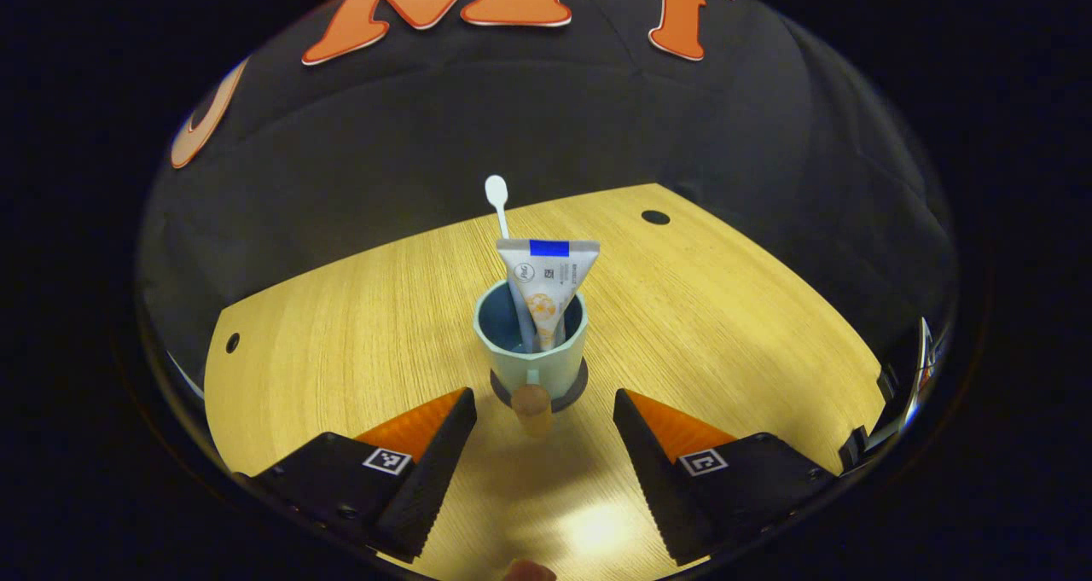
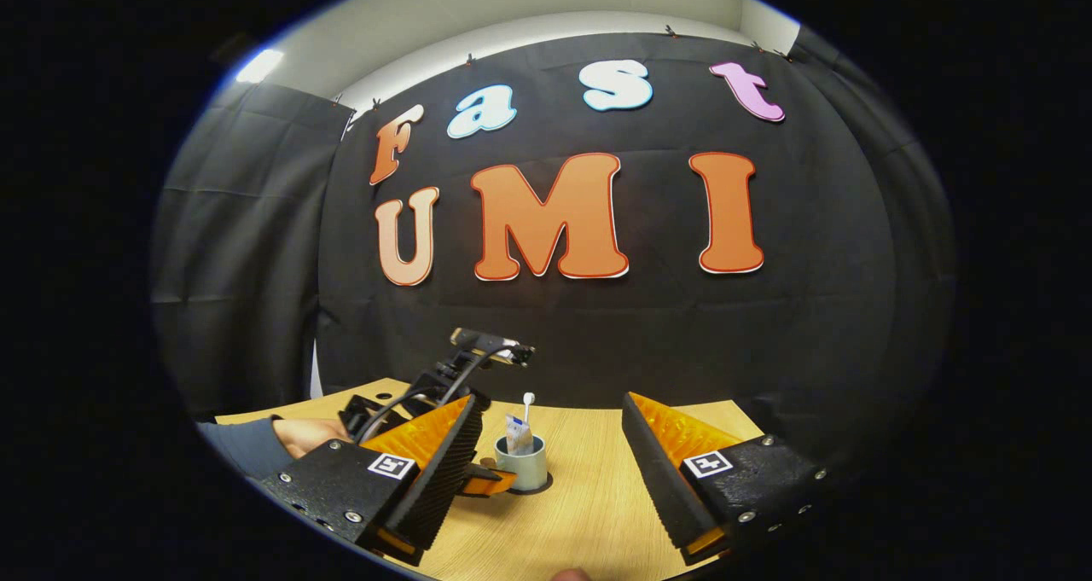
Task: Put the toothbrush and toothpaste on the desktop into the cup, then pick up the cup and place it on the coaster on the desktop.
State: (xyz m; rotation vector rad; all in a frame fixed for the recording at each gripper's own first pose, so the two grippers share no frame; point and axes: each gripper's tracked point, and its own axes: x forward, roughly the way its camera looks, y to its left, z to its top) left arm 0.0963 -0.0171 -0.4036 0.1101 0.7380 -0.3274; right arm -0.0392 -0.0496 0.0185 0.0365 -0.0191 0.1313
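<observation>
A mint cup (image 1: 531, 355) with a blue inside stands upright on a dark round coaster (image 1: 573, 396) in the left gripper view. In it stand the toothpaste tube (image 1: 546, 282) and the white toothbrush (image 1: 497, 199). The cup's handle (image 1: 533, 410) points toward my left gripper (image 1: 543, 403), which is open, a finger on each side of the handle and apart from it. In the right gripper view my right gripper (image 2: 553, 406) is open and held high, well back from the cup (image 2: 522, 468). The coaster's edge (image 2: 546, 484) peeks out beneath it.
The wooden desktop (image 1: 725, 325) has a small hole at the far right (image 1: 655, 217) and one at the left edge (image 1: 232, 342). In the right gripper view a hand and sleeve (image 2: 281, 438) hold the left gripper's body (image 2: 426, 389) left of the cup.
</observation>
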